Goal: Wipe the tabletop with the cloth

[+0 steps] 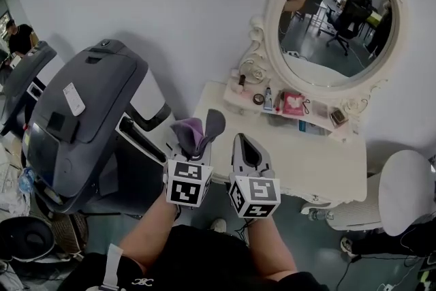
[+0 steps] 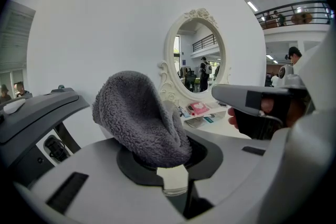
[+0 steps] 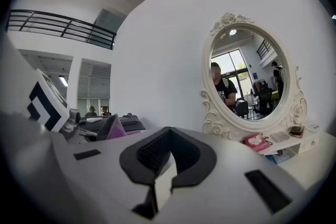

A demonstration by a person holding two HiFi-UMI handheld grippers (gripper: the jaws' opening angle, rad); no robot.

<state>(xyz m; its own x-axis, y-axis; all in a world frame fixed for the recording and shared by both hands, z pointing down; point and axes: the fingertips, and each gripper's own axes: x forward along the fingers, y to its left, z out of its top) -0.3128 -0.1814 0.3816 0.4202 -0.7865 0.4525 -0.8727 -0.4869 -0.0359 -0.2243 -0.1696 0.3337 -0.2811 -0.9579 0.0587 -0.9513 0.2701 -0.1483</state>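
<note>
The left gripper (image 1: 193, 141) is clamping the grey-purple cloth (image 1: 198, 127). Its jaws are pinching the lower fold, w/ the bulk standing up ahead of the tips and not yet down on the white tabletop (image 1: 320, 163) in front. The right gripper (image 1: 246, 146), just beside it, is sitting closed w/ nothing between its jaws.

Risks, as I'm judging them:
- The cloth is bunching above the tips, so pressing down could be putting bare jaw on the table.
- The fold could be slipping out (grip looks shallow).
- Sweeping far fwd is risking the small bottle (image 1: 268, 100) and pink box (image 1: 293, 103) on the shelf under the oval mirror (image 1: 337, 24).
- The grippers could be bumping each other.
</note>
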